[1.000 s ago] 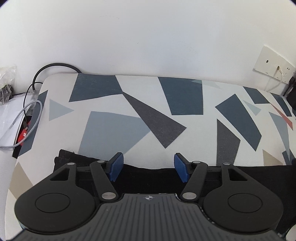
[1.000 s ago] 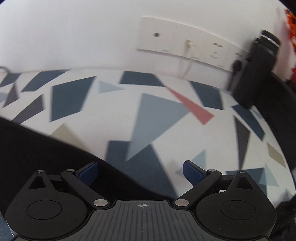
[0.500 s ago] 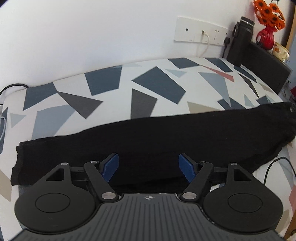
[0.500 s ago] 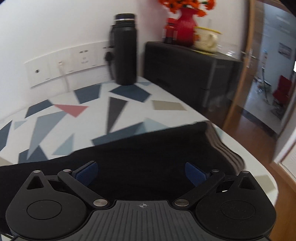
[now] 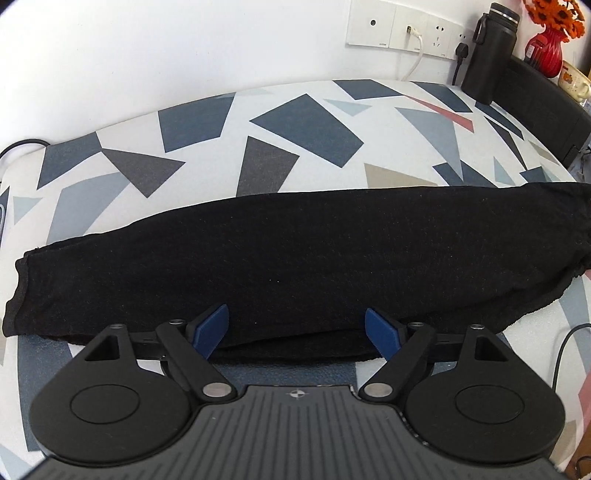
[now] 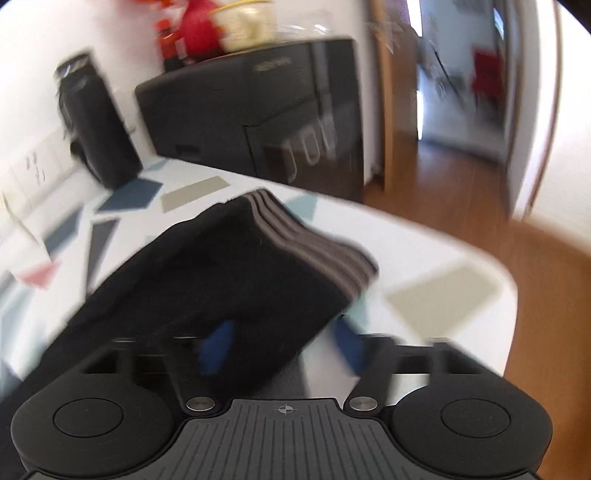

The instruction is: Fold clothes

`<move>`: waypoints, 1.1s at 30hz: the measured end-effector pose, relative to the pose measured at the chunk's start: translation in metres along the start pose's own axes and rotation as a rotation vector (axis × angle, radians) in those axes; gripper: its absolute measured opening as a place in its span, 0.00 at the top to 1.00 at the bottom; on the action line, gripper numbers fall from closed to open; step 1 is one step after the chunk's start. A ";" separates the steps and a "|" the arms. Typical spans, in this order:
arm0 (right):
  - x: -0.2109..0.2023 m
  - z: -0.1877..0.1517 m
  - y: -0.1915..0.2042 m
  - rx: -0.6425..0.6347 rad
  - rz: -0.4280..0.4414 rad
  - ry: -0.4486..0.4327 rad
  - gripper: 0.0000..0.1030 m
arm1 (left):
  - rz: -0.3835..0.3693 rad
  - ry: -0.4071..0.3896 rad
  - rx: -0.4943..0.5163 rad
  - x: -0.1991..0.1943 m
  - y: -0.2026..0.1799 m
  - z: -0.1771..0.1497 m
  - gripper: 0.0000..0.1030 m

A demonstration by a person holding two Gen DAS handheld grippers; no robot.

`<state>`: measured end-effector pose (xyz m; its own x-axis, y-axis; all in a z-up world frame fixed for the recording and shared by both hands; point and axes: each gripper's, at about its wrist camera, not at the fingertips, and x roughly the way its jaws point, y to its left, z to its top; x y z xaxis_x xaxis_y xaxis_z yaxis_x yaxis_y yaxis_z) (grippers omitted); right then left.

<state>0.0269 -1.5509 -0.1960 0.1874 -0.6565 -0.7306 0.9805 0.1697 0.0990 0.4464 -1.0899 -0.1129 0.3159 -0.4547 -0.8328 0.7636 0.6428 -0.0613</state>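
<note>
Garment: a long black knit piece (image 5: 295,254) lies flat across the patterned table (image 5: 303,125), running from 9 o'clock to 3 o'clock in the left wrist view; its near edge shows a second layer folded underneath at 6 o'clock.
Garment end: in the right wrist view the black cloth (image 6: 207,291) ends in a grey-striped ribbed band (image 6: 314,243) at about 1 o'clock of the gripper, close to the rounded table corner (image 6: 461,266).
Left gripper: the left gripper (image 5: 297,326) sits over the garment's near edge, blue pads (image 5: 212,325) wide apart, nothing between them.
Right gripper: the right gripper (image 6: 284,341) is over the garment's striped end; this view is motion-blurred, the blue pads (image 6: 218,343) stand apart, the left one over black cloth, the right one over bare table.
Far side: a black flask (image 5: 491,51) at 1 o'clock beside a white socket strip (image 5: 406,27) on the wall; a red vase (image 5: 546,48) with orange flowers stands on a black cabinet (image 5: 546,99) at 2 o'clock.
Floor: wooden floor (image 6: 443,184) and an open doorway at 1 o'clock in the right wrist view.
</note>
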 end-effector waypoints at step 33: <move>0.010 0.021 0.085 -0.322 0.130 -0.169 0.08 | -0.067 -0.150 -0.846 -0.061 0.073 -0.087 0.25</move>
<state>0.1129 -1.5585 -0.1808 0.3423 -0.7216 -0.6018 0.8842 0.4641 -0.0536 0.4342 -0.9618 -0.1147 0.4014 -0.5465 -0.7350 0.1261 0.8278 -0.5467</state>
